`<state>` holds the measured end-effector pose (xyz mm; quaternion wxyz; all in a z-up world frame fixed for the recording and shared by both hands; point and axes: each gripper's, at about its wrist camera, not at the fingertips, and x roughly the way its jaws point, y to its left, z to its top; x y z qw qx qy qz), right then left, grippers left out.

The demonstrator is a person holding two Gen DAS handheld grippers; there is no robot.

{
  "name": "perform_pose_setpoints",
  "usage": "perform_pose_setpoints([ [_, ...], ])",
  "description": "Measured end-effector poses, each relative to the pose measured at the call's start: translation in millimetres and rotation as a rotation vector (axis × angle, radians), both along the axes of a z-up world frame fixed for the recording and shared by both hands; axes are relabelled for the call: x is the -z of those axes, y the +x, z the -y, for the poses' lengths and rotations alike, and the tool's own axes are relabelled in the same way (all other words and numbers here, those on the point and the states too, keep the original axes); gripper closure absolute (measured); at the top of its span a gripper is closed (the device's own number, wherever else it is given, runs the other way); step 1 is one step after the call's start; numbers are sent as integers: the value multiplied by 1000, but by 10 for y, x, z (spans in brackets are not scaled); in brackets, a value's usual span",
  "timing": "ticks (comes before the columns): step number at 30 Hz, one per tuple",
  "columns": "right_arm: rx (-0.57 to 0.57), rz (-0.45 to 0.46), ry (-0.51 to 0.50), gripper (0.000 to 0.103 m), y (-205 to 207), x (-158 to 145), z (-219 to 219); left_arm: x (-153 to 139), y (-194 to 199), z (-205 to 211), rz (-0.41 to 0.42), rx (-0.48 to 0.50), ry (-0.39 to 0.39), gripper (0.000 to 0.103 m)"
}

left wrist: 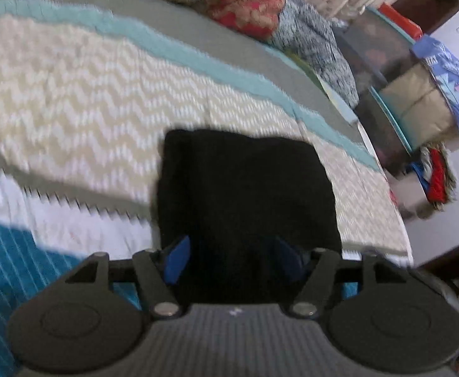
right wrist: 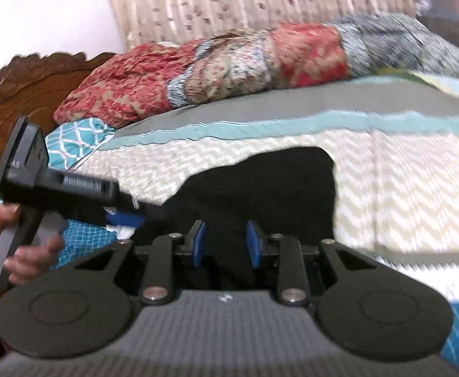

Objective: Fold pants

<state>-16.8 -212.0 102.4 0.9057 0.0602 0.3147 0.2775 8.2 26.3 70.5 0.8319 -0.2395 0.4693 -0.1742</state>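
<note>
The black pants (left wrist: 245,188) lie folded into a compact rectangle on the chevron bedspread (left wrist: 72,100). My left gripper (left wrist: 234,262) is open, its blue pads (left wrist: 177,262) either side of the near edge of the pants. In the right wrist view the pants (right wrist: 261,188) lie just ahead of my right gripper (right wrist: 224,246), which is open with its blue pads (right wrist: 253,248) apart over the near edge. The left gripper's body (right wrist: 56,185), held by a hand (right wrist: 19,251), shows at the left of that view. Both views are blurred.
A rolled patterned quilt (right wrist: 229,66) lies along the far side of the bed. A carved wooden headboard (right wrist: 19,94) is at the left. Boxes and cloth piles (left wrist: 418,100) stand on the floor beyond the bed's right edge (left wrist: 386,188).
</note>
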Motion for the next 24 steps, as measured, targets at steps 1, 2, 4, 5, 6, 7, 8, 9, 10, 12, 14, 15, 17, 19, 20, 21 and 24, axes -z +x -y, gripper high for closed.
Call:
perform_pose_setpoints([
  [1, -6, -2, -8, 71, 57, 22, -52, 33, -30, 40, -9, 14, 9, 62],
  [2, -14, -12, -10, 72, 71, 49, -125, 63, -60, 79, -11, 32, 27, 73],
  [4, -26, -72, -3, 74, 154, 163, -208, 81, -149, 140, 22, 56, 78, 85],
  [5, -39, -131, -2, 76, 175, 257, -258, 74, -201, 150, 47, 66, 102, 85],
  [6, -55, -183, -11, 76, 170, 370, -310, 67, -245, 163, 64, 78, 132, 86],
  [7, -64, -197, -25, 76, 158, 441, -347, 92, -282, 173, 68, 94, 161, 86],
  [8, -75, -198, -33, 76, 108, 516, -376, 118, -313, 168, 64, 99, 172, 86],
  [9, -76, -200, -27, 76, 82, 524, -388, 162, -329, 149, 61, 97, 174, 86],
  [10, -72, -211, -14, 76, 68, 518, -385, 207, -343, 117, 57, 88, 159, 85],
  [12, -60, -225, 4, 76, 77, 496, -363, 217, -331, 72, 48, 71, 128, 85],
  [14, -58, -222, 7, 76, 77, 494, -349, 219, -320, 92, 51, 67, 141, 83],
  [15, -55, -222, 11, 76, 81, 507, -346, 226, -321, 119, 60, 70, 162, 81],
  [17, -50, -230, 31, 76, 105, 514, -321, 232, -321, 150, 69, 68, 186, 78],
  [19, -42, -234, 55, 76, 106, 501, -286, 200, -330, 152, 62, 56, 190, 70],
  [20, -39, -232, 63, 76, 100, 487, -268, 172, -342, 152, 60, 45, 207, 63],
  [21, -37, -227, 71, 76, 83, 461, -232, 155, -352, 151, 59, 36, 229, 50],
  [24, -11, -218, 100, 70, 12, 346, -134, 68, -403, 125, 55, 19, 269, 46],
])
